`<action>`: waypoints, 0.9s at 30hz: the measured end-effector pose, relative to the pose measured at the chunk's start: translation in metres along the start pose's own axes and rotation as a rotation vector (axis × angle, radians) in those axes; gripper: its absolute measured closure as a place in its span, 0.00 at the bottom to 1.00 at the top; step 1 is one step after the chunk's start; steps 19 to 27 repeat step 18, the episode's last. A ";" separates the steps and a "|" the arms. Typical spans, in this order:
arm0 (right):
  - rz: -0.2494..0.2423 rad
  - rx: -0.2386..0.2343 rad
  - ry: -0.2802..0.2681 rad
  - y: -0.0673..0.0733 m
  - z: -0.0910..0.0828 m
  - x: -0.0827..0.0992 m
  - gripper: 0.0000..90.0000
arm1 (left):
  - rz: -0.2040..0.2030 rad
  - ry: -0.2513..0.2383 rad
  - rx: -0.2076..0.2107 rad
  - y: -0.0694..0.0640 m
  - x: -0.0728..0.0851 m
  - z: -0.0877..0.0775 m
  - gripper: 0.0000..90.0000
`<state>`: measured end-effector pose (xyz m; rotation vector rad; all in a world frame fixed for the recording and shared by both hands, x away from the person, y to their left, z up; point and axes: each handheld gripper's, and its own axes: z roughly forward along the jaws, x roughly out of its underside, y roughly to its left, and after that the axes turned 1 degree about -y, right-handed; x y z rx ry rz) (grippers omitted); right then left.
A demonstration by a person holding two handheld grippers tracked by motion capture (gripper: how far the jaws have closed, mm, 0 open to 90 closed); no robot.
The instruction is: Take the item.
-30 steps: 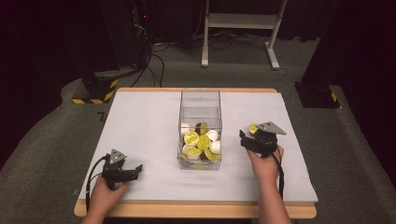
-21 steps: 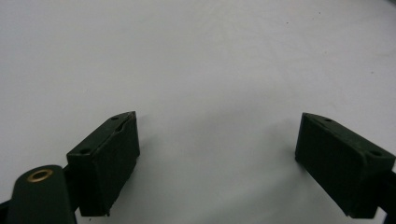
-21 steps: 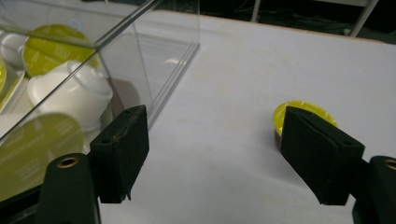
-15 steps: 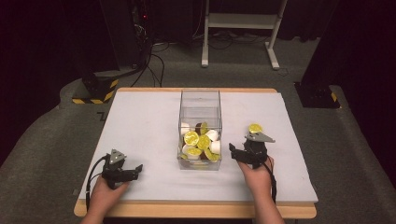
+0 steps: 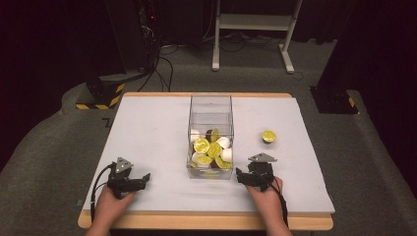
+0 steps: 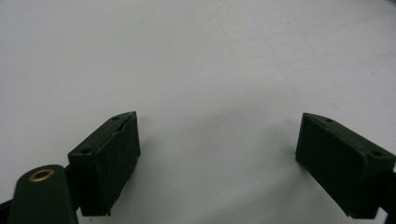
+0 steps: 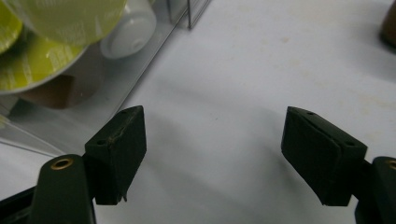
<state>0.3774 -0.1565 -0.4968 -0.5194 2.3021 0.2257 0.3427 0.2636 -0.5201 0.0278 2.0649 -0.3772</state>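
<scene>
Leaving the yellow-lidded pod alone on the table right of the clear bin, the right tool had drawn back empty, jaws just reopened (one pod out); the left tool lay open, idle.

Overhead light falls evenly on my counter; the room beyond 12 o'clock stays dark. In both gripper views my jaws cast soft, diffuse shadows on the white surface. In the right gripper view, the capsules at 10 o'clock are out of focus. All frames are soft and slightly grainy.
</scene>
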 end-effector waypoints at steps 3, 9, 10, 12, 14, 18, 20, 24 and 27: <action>-0.022 0.016 0.006 0.005 0.004 0.004 0.22 | 0.003 0.001 0.000 0.000 0.000 0.000 0.15; -0.017 0.026 -0.016 0.006 0.005 0.006 0.22 | -0.001 -0.002 0.000 0.000 0.000 0.000 0.15; -0.017 0.026 -0.016 0.006 0.005 0.006 0.22 | -0.001 -0.002 0.000 0.000 0.000 0.000 0.15; -0.015 0.025 -0.016 0.006 0.005 0.006 0.22 | -0.003 -0.003 0.000 0.000 0.000 0.000 0.15; -0.015 0.024 -0.014 0.006 0.005 0.006 0.22 | -0.002 -0.002 0.000 0.000 0.000 0.000 0.15; -0.016 0.024 -0.013 0.006 0.005 0.006 0.22 | 0.003 0.001 0.001 0.000 0.000 0.000 0.15; -0.016 0.024 -0.013 0.006 0.005 0.006 0.22 | 0.003 0.001 0.001 0.000 0.000 0.000 0.15; -0.016 0.024 -0.013 0.006 0.005 0.006 0.22 | 0.003 0.001 0.001 0.000 0.000 0.000 0.15; -0.016 0.024 -0.013 0.006 0.005 0.006 0.22 | 0.003 0.001 0.001 0.000 0.000 0.000 0.15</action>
